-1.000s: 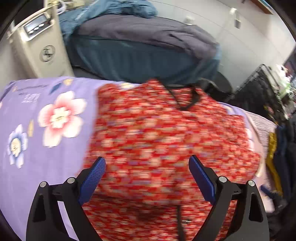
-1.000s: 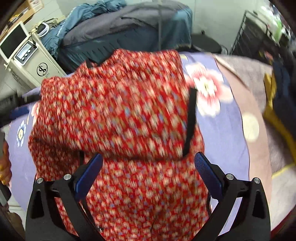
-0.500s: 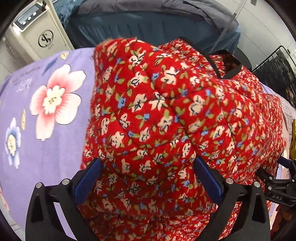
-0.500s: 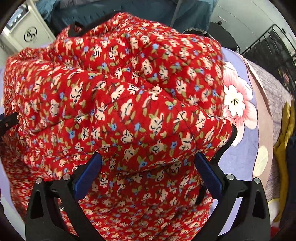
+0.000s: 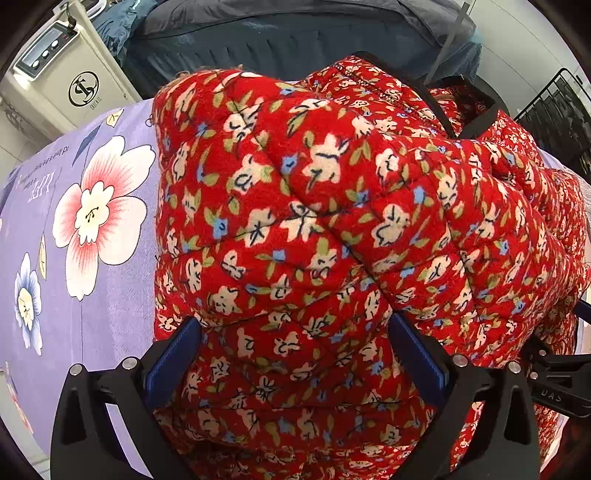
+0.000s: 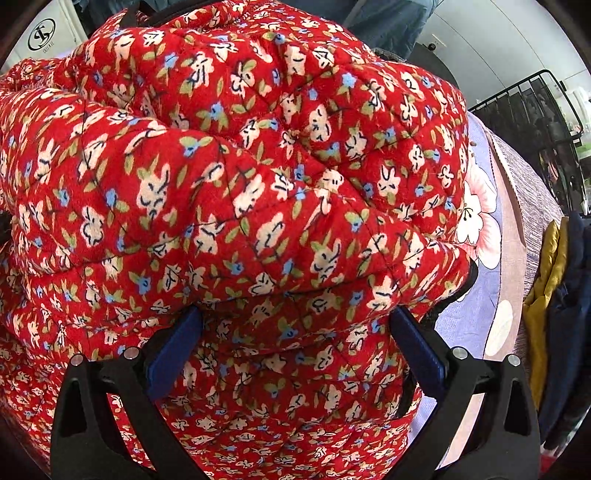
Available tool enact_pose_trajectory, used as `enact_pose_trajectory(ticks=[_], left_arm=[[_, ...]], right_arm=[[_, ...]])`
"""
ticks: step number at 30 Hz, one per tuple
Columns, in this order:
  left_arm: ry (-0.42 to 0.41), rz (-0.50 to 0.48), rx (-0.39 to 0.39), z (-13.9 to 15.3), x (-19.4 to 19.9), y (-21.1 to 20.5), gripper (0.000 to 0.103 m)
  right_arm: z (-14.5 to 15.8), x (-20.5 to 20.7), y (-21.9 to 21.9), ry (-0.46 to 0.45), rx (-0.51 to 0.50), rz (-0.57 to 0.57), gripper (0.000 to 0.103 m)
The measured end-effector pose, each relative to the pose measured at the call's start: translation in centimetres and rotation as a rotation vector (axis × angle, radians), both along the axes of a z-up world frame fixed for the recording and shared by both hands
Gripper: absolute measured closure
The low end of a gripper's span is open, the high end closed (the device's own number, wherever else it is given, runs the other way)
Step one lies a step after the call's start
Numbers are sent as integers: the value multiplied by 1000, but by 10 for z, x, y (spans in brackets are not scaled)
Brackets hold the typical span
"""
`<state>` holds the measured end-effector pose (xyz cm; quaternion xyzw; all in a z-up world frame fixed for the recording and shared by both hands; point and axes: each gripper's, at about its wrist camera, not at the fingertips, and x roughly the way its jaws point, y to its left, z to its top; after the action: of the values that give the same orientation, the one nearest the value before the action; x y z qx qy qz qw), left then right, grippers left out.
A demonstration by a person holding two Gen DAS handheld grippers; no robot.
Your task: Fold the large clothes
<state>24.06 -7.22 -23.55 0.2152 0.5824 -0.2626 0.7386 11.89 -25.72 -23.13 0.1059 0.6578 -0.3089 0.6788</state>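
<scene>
A thick red quilted garment with a small floral print lies folded over itself on a purple flowered sheet. It fills the right wrist view too. My left gripper is open, its blue pads wide apart, low over the garment's left part with a padded fold bulging between the pads. My right gripper is open the same way over the garment's right part. The right gripper's black frame shows at the right edge of the left wrist view. A black trim runs along the far edge.
A white machine with a round logo stands at the back left. A bed with dark blue bedding is behind. A black wire rack stands at the right. Yellow and navy clothes lie at the right edge of the sheet.
Both grippers have moved down and closer to the garment, which now fills both views. The top layer has bunched up in front of the pads.
</scene>
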Motion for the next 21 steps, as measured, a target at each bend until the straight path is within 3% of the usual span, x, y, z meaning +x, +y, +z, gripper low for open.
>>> enact_pose_trajectory(ticks=[8,16,21], left_arm=[[10,-8,31,-2,2,-9,4],[-11,-2,1,9,-4,-3,5],[-61,-1,-34,35,-18,8,6]], right_arm=[[-1,-16,-21,-17,-1,13,4],[11,-32,-19,-99,-6,25,4],[45,-58,-21,-238,19,-9,5]])
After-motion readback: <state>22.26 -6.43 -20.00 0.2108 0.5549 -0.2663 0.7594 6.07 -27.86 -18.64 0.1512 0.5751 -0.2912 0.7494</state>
